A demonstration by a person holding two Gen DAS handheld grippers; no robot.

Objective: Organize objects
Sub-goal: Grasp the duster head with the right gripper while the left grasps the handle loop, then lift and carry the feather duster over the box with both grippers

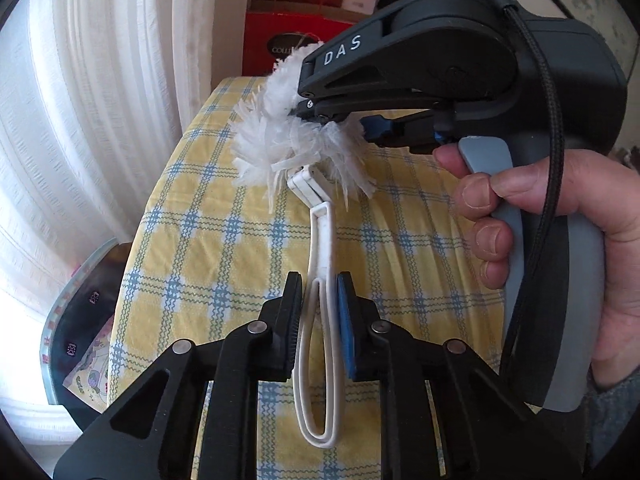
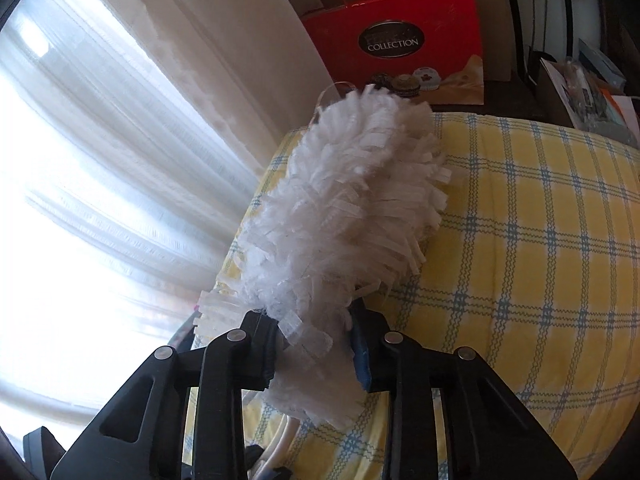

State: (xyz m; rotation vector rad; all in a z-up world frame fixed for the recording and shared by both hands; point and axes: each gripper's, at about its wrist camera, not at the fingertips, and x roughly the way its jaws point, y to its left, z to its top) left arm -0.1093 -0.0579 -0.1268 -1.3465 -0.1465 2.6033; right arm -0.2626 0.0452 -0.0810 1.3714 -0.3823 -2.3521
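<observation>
The duster (image 1: pixel 320 248) hangs above the checked surface (image 1: pixel 224 240), held at both ends: left gripper (image 1: pixel 318 320) fingers clamp its white loop handle, right gripper (image 2: pixel 312 344) fingers pinch the fluffy head (image 2: pixel 344 208), probably to separate or steady them.

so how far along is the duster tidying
Nothing looks put away yet. In hand: the left gripper is shut on the duster's white loop handle, the right gripper on its fluffy head, above the checked cloth. Stowing it remains.
</observation>
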